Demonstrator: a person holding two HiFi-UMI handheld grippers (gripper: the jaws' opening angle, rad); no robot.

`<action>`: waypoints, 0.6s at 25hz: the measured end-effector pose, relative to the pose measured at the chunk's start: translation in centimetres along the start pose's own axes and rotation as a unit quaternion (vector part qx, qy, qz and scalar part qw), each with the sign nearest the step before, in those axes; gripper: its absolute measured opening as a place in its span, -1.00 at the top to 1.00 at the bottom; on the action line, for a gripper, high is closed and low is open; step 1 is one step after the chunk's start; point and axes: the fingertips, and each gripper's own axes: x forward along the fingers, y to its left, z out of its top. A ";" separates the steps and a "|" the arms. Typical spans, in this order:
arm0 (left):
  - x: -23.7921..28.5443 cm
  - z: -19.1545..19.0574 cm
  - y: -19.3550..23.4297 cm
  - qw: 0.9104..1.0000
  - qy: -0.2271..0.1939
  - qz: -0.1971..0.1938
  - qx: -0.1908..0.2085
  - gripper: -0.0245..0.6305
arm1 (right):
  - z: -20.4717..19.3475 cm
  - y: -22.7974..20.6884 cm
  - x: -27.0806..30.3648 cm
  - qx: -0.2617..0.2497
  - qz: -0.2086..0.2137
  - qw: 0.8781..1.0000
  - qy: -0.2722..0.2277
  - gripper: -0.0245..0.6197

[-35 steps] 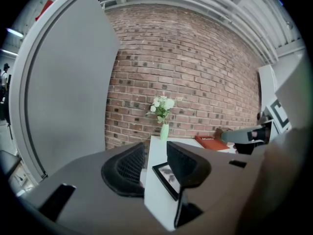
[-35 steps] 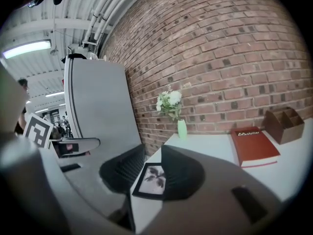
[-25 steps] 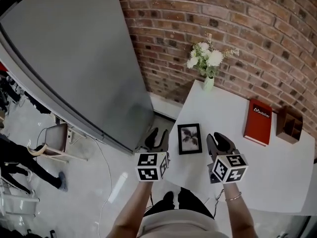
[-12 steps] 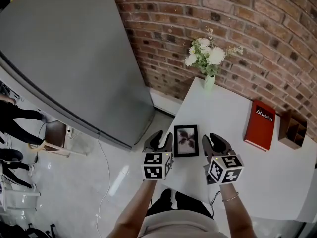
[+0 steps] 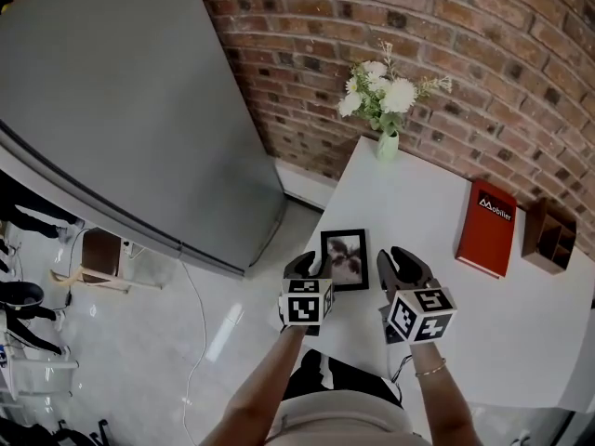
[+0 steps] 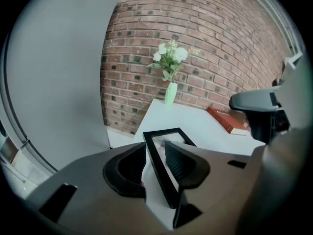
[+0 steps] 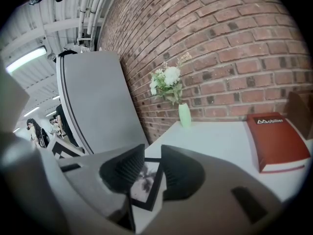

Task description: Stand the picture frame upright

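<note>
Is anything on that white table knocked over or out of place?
Only the picture frame: it lies flat, face up, close to the left edge of the table, rather than standing as a frame normally would. The flower vase stands upright, the red book lies flat, and nothing looks spilled or broken.

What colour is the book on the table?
The book is red with white cover print; clearest in the right gripper view.

The red book (image 5: pixel 485 228) lying on the bench (image 5: pixel 418 203) has a small white logo on its cover, followed by a white word that seems to read "Mobilier". No other text is legible.
</note>
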 end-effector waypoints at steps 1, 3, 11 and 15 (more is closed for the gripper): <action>0.4 -0.5 -0.1 1.000 0.007 0.001 -0.002 0.57 | 0.0 -0.1 -0.1 0.000 -0.001 1.000 0.000 0.64; 0.9 -1.2 -0.2 1.000 0.017 0.003 -0.002 0.58 | 0.0 -0.2 -0.2 0.001 -0.001 1.000 -0.001 0.64; 2.3 -2.8 -0.3 0.998 0.059 0.012 -0.006 0.59 | -0.2 -0.2 0.2 0.007 0.002 1.000 0.000 0.64; 2.3 -2.7 -0.6 0.998 0.060 0.009 -0.012 0.64 | -0.8 -0.1 0.8 0.006 0.003 1.000 0.012 0.64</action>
